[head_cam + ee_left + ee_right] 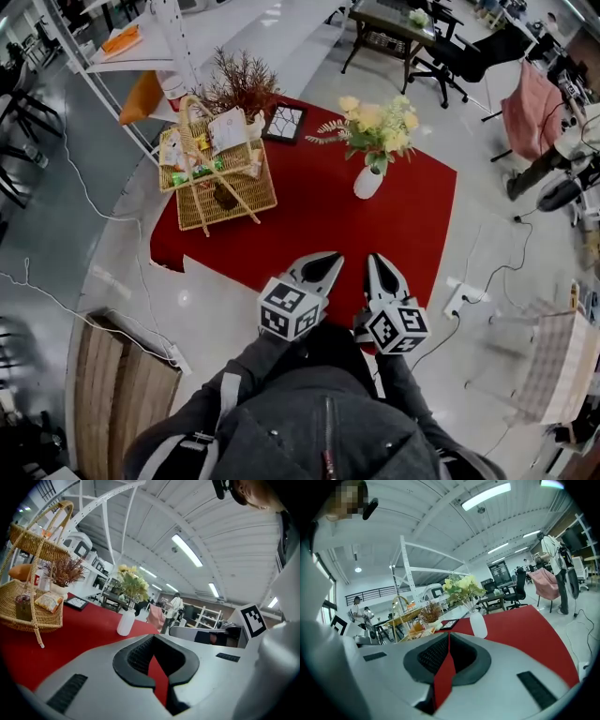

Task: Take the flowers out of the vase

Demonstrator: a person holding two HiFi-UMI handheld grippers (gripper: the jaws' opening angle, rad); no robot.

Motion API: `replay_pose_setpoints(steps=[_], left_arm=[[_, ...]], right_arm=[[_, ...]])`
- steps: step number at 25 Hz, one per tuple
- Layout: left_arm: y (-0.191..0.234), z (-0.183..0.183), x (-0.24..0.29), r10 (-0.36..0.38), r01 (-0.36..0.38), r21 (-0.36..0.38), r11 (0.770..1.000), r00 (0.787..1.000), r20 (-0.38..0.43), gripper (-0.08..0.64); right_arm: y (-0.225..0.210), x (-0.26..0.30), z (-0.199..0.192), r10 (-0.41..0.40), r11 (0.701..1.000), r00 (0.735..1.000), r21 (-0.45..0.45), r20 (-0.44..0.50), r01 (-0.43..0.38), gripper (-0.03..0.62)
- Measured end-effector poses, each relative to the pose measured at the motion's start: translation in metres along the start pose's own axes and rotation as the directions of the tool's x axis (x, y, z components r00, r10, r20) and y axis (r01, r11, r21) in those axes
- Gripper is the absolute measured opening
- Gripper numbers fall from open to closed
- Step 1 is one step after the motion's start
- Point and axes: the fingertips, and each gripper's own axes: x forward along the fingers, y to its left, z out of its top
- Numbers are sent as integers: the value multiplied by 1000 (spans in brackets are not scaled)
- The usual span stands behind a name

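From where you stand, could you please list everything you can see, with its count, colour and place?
cloth: one, red, spread on the pale surface ahead
vase: one, white, upright on the cloth, right of centre
flowers: one bunch, yellow and cream, standing in the vase
basket: one, tan wicker with a handle, on the cloth's left part, holding small packets
dried plant: one, reddish brown, behind the basket
framed tile: one, black frame, at the cloth's far edge
power strip: one, white, right of the cloth
left claw: one, grey, shut and empty, over the cloth's near edge
right claw: one, grey, shut and empty, beside the left claw
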Motion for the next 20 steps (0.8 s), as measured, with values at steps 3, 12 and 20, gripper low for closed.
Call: replay_pose_setpoints(steps=[3,12,20], left_arm=[[1,9,8,-6,6,-6,1000,1000,3,8],[4,46,42,5,-6,24,1000,999,42,8],[21,71,71,59,-63,61,996,996,63,8]], right_arm=[[-7,7,15,-4,1000,1000,-27,6,4,14],[-21,39,64,53,996,998,-80,40,-49,14],[-37,84,88,111,982,993,-156,29,-105,14]])
